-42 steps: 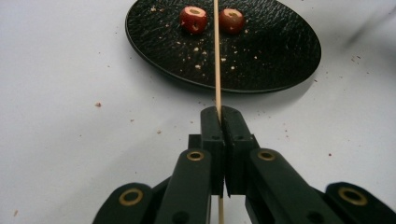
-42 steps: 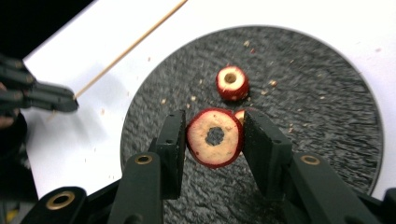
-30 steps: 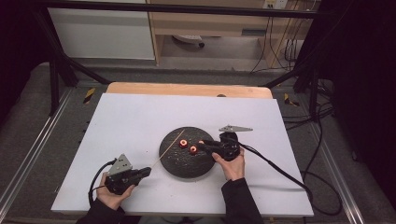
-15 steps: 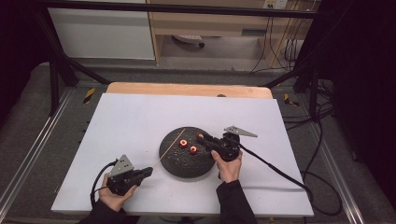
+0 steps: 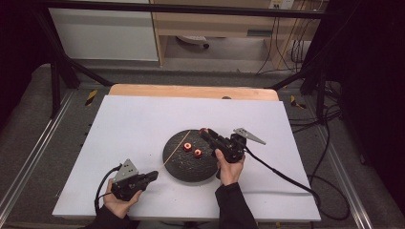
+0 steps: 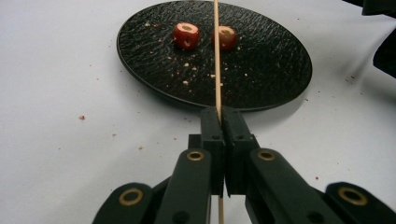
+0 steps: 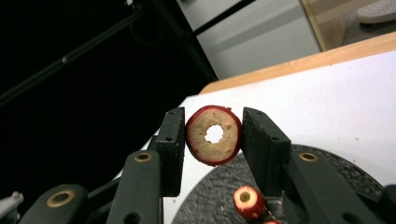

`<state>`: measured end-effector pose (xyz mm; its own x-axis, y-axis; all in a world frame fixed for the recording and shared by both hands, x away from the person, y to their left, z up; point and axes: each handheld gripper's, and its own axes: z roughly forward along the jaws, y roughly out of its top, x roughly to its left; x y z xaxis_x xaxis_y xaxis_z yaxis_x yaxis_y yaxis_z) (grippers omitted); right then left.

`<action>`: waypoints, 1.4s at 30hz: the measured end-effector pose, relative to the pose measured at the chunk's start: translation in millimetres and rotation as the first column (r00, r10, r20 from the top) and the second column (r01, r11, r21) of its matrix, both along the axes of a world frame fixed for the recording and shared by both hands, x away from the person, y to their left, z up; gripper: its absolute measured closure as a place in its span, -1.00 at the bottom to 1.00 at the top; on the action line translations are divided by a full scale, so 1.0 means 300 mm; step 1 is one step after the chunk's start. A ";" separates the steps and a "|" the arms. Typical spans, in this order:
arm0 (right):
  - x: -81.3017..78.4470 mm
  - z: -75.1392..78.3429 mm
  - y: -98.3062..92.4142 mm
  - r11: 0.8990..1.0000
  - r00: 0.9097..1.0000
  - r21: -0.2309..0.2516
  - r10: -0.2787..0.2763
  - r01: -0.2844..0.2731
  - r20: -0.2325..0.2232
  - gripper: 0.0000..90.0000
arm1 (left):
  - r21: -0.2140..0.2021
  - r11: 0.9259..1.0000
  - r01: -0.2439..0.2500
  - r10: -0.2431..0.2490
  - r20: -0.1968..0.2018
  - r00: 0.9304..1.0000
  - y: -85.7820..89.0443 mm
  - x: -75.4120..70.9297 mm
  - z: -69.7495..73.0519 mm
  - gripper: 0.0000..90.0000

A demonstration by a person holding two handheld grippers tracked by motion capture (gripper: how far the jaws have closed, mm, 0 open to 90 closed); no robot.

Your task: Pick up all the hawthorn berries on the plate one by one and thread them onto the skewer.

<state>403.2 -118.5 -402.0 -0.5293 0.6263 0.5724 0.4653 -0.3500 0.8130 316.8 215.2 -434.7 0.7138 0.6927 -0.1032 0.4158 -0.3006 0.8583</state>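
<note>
Right hand-held gripper (image 5: 206, 132) lifted a fruit ring (image 7: 214, 135) above plate (image 5: 179, 169).

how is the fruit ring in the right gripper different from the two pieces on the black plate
The held ring is pinched between the right gripper jaws, lifted above the plate; the two pieces lie on it. The held ring faces the right gripper view flat-on; the pieces lie tilted. All are red-skinned, pale inside, with cored holes.

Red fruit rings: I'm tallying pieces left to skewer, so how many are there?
3. Two fruit rings lie on the black plate; one is clamped in the right gripper above it.
</note>
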 end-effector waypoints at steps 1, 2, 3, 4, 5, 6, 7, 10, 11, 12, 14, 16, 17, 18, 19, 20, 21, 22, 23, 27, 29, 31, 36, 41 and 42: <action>0.001 0.000 0.002 1.000 1.000 0.011 -0.006 0.006 0.000 0.36 | 0.000 1.000 -0.001 0.001 0.000 1.000 -0.001 0.000 0.000 0.97; 0.003 -0.002 0.003 1.000 1.000 0.020 -0.009 0.009 0.004 0.36 | 0.000 1.000 -0.003 0.003 0.001 1.000 -0.001 0.000 0.000 0.97; 0.004 -0.003 0.004 1.000 1.000 0.024 -0.017 0.017 0.008 0.36 | -0.002 1.000 -0.003 0.003 0.001 1.000 -0.002 0.000 0.000 0.97; 0.006 -0.005 0.005 0.999 1.000 0.030 -0.022 0.021 0.011 0.36 | -0.005 1.000 -0.004 0.004 0.001 1.000 -0.002 0.000 -0.001 0.97; 0.008 -0.005 0.006 0.999 1.000 0.040 -0.028 0.027 0.010 0.36 | -0.007 1.000 -0.006 0.006 0.001 1.000 -0.003 0.000 -0.001 0.97; 0.010 -0.006 0.006 0.998 0.999 0.049 -0.034 0.033 0.014 0.36 | -0.009 1.000 -0.007 0.007 0.001 1.000 -0.004 0.000 -0.001 0.97; 0.013 -0.006 0.007 0.997 0.999 0.064 -0.038 0.036 0.018 0.36 | -0.014 1.000 -0.009 0.009 0.002 1.000 -0.004 -0.001 -0.001 0.97; 0.019 -0.003 0.008 0.994 0.998 0.100 -0.056 0.054 0.023 0.36 | -0.022 1.000 -0.011 0.011 0.007 1.000 -0.009 -0.003 0.000 0.97; 0.020 -0.001 0.008 0.992 0.998 0.111 -0.062 0.059 0.022 0.36 | -0.023 1.000 -0.011 0.011 0.009 1.000 -0.011 -0.004 0.000 0.97; 0.022 0.000 0.007 0.991 0.998 0.118 -0.064 0.061 0.025 0.36 | -0.023 1.000 -0.013 0.013 0.011 1.000 -0.013 -0.004 0.000 0.97; 0.025 0.001 0.007 0.989 0.997 0.129 -0.074 0.069 0.034 0.36 | -0.025 1.000 -0.014 0.014 0.010 1.000 -0.016 -0.004 0.000 0.97; 0.027 0.001 0.007 0.988 0.996 0.140 -0.078 0.073 0.036 0.36 | -0.030 0.999 -0.017 0.017 0.012 1.000 -0.019 -0.005 0.000 0.97; 0.028 0.001 0.007 0.987 0.996 0.143 -0.083 0.076 0.039 0.36 | -0.035 0.999 -0.017 0.017 0.012 1.000 -0.021 -0.005 0.001 0.97; 0.030 0.001 0.007 0.985 0.996 0.151 -0.084 0.077 0.040 0.36 | -0.039 0.999 -0.018 0.019 0.014 1.000 -0.023 -0.007 0.002 0.97; 0.030 0.002 0.008 0.983 0.996 0.165 -0.086 0.079 0.038 0.36 | -0.041 0.999 -0.017 0.018 0.016 1.000 -0.025 -0.007 0.004 0.97; 0.032 0.003 0.009 0.982 0.996 0.174 -0.086 0.078 0.038 0.36 | -0.045 0.999 -0.020 0.020 0.017 1.000 -0.028 -0.008 0.004 0.97; 0.033 0.003 0.009 0.980 0.995 0.182 -0.089 0.080 0.041 0.36 | -0.049 0.999 -0.021 0.021 0.017 1.000 -0.031 -0.009 0.005 0.97; 0.034 0.002 0.009 0.979 0.995 0.187 -0.090 0.080 0.045 0.36 | -0.052 0.998 -0.022 0.022 0.014 1.000 -0.034 -0.008 0.005 0.97; 0.035 0.002 0.009 0.978 0.995 0.194 -0.090 0.080 0.045 0.36 | -0.057 0.998 -0.023 0.024 0.014 1.000 -0.039 -0.008 0.005 0.97; 0.035 0.002 0.011 0.972 0.993 0.216 -0.104 0.089 0.057 0.36 | -0.075 0.997 -0.024 0.026 0.027 0.999 -0.055 -0.014 0.016 0.97; 0.037 0.001 0.011 0.971 0.992 0.223 -0.106 0.090 0.061 0.36 | -0.071 0.997 -0.021 0.023 0.032 0.999 -0.066 -0.015 0.020 0.97; 0.039 0.002 0.011 0.970 0.992 0.225 -0.109 0.091 0.067 0.36 | -0.075 0.997 -0.016 0.019 0.030 0.999 -0.076 -0.016 0.023 0.97; 0.040 0.008 0.006 0.970 0.989 0.226 -0.117 0.094 0.092 0.36 | -0.078 0.997 -0.001 0.004 0.032 0.999 -0.103 -0.018 0.036 0.97; 0.042 0.014 0.001 0.970 0.984 0.226 -0.124 0.093 0.127 0.36 | -0.091 0.996 0.002 0.000 0.019 1.000 -0.124 -0.018 0.042 0.97; 0.042 0.014 0.000 0.970 0.984 0.226 -0.123 0.091 0.132 0.36 | -0.093 0.996 0.003 -0.002 0.018 1.000 -0.127 -0.018 0.042 0.97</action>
<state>415.8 -118.4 -397.7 -0.5528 0.5518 0.6244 0.2993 -0.5678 0.7668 311.5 177.1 -422.0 0.7178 0.6789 -0.1545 0.3996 -0.2200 0.8899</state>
